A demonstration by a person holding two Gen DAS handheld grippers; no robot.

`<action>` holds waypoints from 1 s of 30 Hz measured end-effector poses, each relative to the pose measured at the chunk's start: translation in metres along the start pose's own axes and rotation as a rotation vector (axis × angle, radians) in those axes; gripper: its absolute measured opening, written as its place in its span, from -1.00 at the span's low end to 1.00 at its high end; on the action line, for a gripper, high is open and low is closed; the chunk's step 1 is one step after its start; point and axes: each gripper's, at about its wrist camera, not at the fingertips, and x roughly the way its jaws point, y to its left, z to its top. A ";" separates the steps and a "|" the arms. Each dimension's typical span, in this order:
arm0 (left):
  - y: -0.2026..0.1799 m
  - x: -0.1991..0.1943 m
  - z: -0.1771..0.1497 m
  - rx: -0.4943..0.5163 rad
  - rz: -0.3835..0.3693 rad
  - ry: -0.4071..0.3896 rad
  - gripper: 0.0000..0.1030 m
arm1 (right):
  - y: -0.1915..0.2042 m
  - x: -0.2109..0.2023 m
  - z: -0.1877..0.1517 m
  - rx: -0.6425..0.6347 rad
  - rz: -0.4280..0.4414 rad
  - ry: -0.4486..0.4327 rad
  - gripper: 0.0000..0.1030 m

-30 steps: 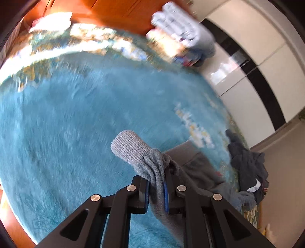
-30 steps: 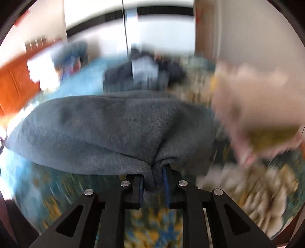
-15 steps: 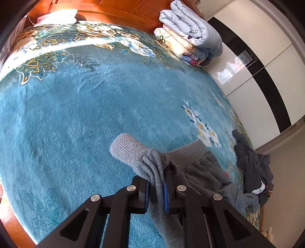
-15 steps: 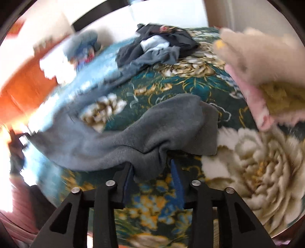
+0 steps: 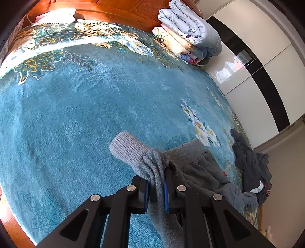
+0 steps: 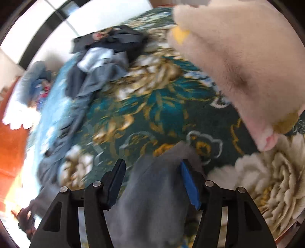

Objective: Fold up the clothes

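In the left wrist view, the left gripper (image 5: 156, 188) was clamped on the ribbed cuff end of a pair of grey trousers (image 5: 198, 169), its jaws nearly together with a bunched fold of knit pinched between them — a hold that appeared meant to pin that end while the rest of the garment trailed away to the right across the blue plush blanket (image 5: 80, 118) covering the bed. A stack of folded quilts (image 5: 188, 36) sat at the far edge against the wooden headboard (image 5: 118, 9), and a heap of dark clothes (image 5: 251, 167) waited near the bed's right side, well apart from the trousers. In the right wrist view, blurred by motion, the right gripper (image 6: 152, 181) had its jaws opening, the grey trousers (image 6: 158, 194) lying between the pads but no longer squeezed, draped loose on the floral border of the blanket (image 6: 152, 106) — seemingly let go so that end would lie flat on the bed. A pale fleecy sleeve (image 6: 238, 63) filled the upper right, and the dark heap (image 6: 106, 55) lay beyond. The fold, by this showing, was not yet made.
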 end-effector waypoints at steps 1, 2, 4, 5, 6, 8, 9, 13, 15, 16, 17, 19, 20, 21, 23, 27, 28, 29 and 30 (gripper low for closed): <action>0.000 0.002 0.000 0.001 -0.001 0.005 -0.76 | -0.001 0.004 0.001 0.015 -0.007 0.002 -0.45; 0.000 0.003 0.001 0.003 -0.002 0.011 -0.76 | -0.001 0.007 0.002 0.032 0.006 0.010 -0.73; -0.001 0.007 0.002 0.009 0.000 0.020 -0.76 | 0.002 0.008 0.004 0.058 0.049 0.013 -0.74; -0.002 0.008 0.003 0.016 -0.003 0.017 -0.76 | 0.006 -0.001 0.006 0.054 0.085 -0.016 -0.75; -0.004 0.008 0.003 0.023 -0.007 0.014 -0.77 | 0.011 -0.014 0.008 0.044 0.129 -0.052 -0.75; -0.008 -0.003 0.012 0.017 -0.070 -0.039 -0.79 | 0.019 -0.046 0.010 0.021 0.218 -0.145 -0.76; -0.009 -0.013 0.018 0.012 -0.110 -0.078 -0.79 | 0.021 -0.069 0.010 0.004 0.265 -0.211 -0.76; -0.018 -0.073 0.033 0.107 -0.132 -0.312 -0.79 | 0.019 -0.136 -0.002 -0.061 0.405 -0.414 -0.76; -0.010 -0.077 0.034 0.120 -0.076 -0.313 -0.79 | 0.010 -0.137 -0.019 -0.109 0.387 -0.417 -0.76; 0.000 -0.070 0.033 0.103 -0.067 -0.270 -0.79 | 0.003 -0.124 -0.029 -0.120 0.360 -0.373 -0.76; 0.014 -0.057 0.031 0.069 -0.049 -0.210 -0.79 | -0.006 -0.102 -0.040 -0.124 0.322 -0.302 -0.76; 0.040 -0.041 0.028 -0.012 -0.010 -0.118 -0.79 | -0.026 -0.061 -0.060 -0.075 0.286 -0.158 -0.76; 0.050 -0.038 0.027 -0.042 -0.011 -0.091 -0.79 | -0.037 -0.045 -0.070 -0.044 0.286 -0.108 -0.76; 0.060 -0.035 0.027 -0.072 -0.012 -0.064 -0.79 | -0.048 -0.032 -0.081 -0.014 0.293 -0.071 -0.76; 0.070 -0.037 0.027 -0.086 -0.020 -0.049 -0.79 | -0.061 -0.025 -0.096 0.011 0.326 -0.037 -0.75; 0.068 -0.041 0.030 -0.065 -0.018 -0.067 -0.79 | -0.063 -0.044 -0.102 -0.060 0.252 -0.061 -0.57; 0.070 -0.038 0.030 -0.075 -0.009 -0.061 -0.79 | -0.062 -0.050 -0.100 -0.077 0.229 -0.082 -0.37; 0.070 -0.037 0.030 -0.083 -0.005 -0.059 -0.79 | -0.062 -0.054 -0.098 -0.093 0.210 -0.096 -0.14; 0.070 -0.037 0.029 -0.088 -0.002 -0.064 -0.79 | -0.061 -0.057 -0.097 -0.108 0.194 -0.105 -0.06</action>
